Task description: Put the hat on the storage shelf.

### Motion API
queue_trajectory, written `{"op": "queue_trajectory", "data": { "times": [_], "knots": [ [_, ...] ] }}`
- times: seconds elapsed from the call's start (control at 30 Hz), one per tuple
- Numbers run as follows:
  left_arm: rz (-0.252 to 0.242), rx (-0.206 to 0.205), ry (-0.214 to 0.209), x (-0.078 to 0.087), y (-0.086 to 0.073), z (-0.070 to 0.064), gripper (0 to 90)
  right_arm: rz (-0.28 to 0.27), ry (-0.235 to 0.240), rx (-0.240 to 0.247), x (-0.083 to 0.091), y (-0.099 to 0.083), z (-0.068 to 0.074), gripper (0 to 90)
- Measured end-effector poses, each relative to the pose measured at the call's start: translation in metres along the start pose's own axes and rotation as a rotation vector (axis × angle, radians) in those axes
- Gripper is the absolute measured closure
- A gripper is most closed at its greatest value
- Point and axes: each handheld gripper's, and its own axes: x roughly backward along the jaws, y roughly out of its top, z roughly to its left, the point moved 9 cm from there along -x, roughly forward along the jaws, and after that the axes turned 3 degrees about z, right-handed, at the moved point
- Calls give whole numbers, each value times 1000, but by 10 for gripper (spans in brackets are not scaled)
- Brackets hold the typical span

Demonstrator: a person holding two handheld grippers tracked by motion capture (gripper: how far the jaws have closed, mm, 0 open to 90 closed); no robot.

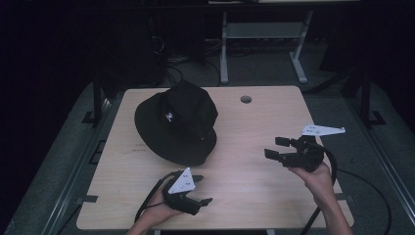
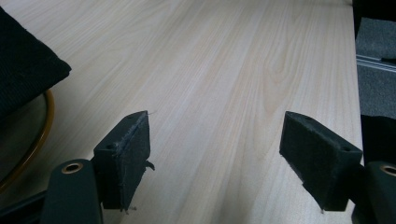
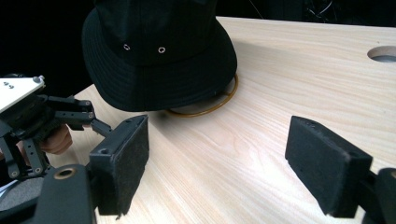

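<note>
The fingers of the left gripper (image 1: pixel 201 190) are spread wide apart and nothing is held between them; in the left gripper view only bare wood of the bench (image 2: pixel 243 70) is seen between the two black pads (image 2: pixel 126 158). This gripper is held low over the near edge of the bench, just in front of the black bucket hat (image 1: pixel 176 122), without touching it. The fingers of the right gripper (image 1: pixel 277 147) are also released and wide open, with nothing grasped. It is held above the right part of the bench and is pointed toward the hat, well apart from it.

The hat is placed on the far left part of the bench, crown up, with a small white logo on the crown in the high view. In the right gripper view, two metal eyelets (image 3: pixel 161 49) are seen on the crown, and a thin brown ring (image 3: pixel 219 103) is seen under the brim, lying on the bench. A part of this ring (image 2: pixel 39 135) is seen also in the left gripper view, under the edge of the brim. A round hole (image 1: pixel 246 99) in the bench is seen near the far edge.
</note>
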Motion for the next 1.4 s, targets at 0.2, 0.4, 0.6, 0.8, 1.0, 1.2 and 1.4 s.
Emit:
{"op": "queue_trajectory", "data": {
  "times": [0.2, 0.4, 0.6, 0.8, 1.0, 1.2, 1.4],
  "knots": [
    [18, 1, 9, 0, -2, 1, 240, -2, -4, -13, 4, -10, -1, 208],
    [13, 13, 5, 0, -2, 1, 238, -4, -10, -18, 9, -20, -3, 207],
    [18, 20, 11, 0, -2, 2, 238, -8, -16, -23, 12, -30, -5, 201],
    [12, 25, 12, 1, -2, 3, 238, -3, -18, -33, 13, -41, -6, 199],
    [14, 25, 11, 1, -2, 3, 238, -11, -29, -51, 19, -53, -8, 193],
    [12, 28, 5, 0, -2, 1, 238, -17, -40, -66, 26, -66, -10, 190],
    [9, 30, 7, 2, -2, 2, 238, -30, -56, -77, 33, -77, -12, 190]
  ]
}}
